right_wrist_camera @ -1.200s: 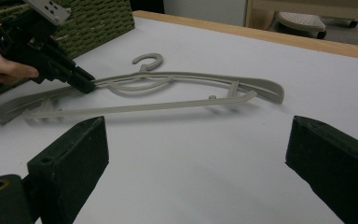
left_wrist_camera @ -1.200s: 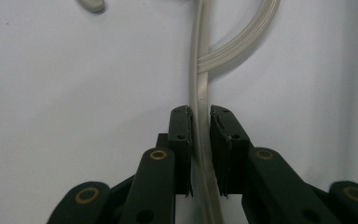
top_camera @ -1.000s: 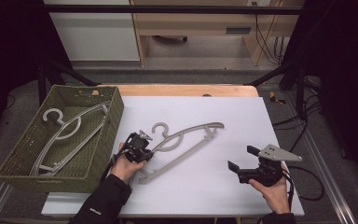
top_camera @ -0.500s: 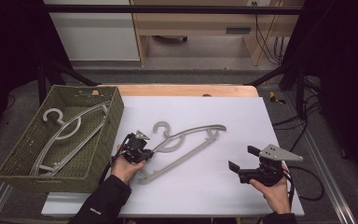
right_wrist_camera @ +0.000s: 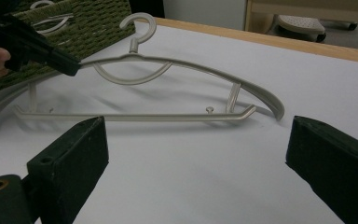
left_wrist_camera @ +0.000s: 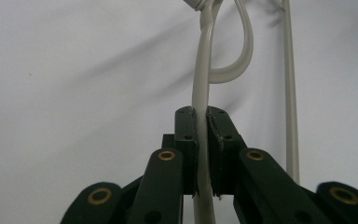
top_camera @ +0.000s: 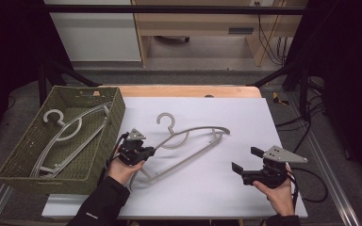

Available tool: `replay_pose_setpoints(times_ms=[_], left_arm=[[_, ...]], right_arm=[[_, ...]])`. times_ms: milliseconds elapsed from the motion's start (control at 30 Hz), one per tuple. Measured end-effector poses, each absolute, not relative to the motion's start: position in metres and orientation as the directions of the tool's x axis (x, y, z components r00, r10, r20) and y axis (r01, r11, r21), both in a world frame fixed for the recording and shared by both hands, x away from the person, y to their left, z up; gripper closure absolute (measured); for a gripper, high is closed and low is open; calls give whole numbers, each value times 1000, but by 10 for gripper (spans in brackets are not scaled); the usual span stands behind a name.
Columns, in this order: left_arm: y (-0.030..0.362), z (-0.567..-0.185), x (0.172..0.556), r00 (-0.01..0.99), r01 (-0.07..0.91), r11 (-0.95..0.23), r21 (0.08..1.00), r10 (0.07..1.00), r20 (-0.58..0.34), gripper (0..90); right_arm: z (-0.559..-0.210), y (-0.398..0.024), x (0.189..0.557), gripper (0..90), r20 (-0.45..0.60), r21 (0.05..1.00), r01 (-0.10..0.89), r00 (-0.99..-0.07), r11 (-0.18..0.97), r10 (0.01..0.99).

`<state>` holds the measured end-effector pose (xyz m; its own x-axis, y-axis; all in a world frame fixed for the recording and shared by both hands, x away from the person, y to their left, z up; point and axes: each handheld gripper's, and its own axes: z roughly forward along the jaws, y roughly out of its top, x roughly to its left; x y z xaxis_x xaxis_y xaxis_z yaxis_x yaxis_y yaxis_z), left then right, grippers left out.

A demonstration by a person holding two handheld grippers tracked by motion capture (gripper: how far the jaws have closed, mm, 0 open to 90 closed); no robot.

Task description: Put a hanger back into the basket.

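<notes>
A light grey plastic hanger (top_camera: 188, 141) lies across the white table top, hook toward the back. My left gripper (top_camera: 148, 151) is shut on its left arm; in the left gripper view the pads (left_wrist_camera: 186, 135) pinch the thin arm of the hanger (left_wrist_camera: 200, 79) between them. From the right gripper view the held end of the hanger (right_wrist_camera: 182, 63) sits slightly off the surface, with the left gripper (right_wrist_camera: 72, 67) at its shoulder. My right gripper (top_camera: 245, 162) rests at the front right, open, with nothing between its jaws (right_wrist_camera: 196, 154).
A green woven basket (top_camera: 115, 117) stands at the left edge of the table, with another grey hanger (top_camera: 70, 132) lying inside. A wooden strip (top_camera: 188, 91) runs along the table's far edge. A cable (top_camera: 316, 183) trails from the right gripper.
My left gripper has risen a little with the hanger's arm in its grip, tipping that end up. The right gripper has stayed where it was.
</notes>
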<state>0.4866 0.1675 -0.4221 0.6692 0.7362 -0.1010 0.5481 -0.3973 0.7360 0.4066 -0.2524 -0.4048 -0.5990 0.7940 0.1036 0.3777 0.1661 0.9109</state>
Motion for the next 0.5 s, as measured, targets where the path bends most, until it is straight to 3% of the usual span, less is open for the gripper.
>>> replay_pose_setpoints(times_ms=[500], left_arm=[[177, -390, 472, 677, 472, -341, 813, 731, -86, 836]], right_arm=[[-405, -253, 407, 62, 108, 912, 378, -596, 159, 796]])
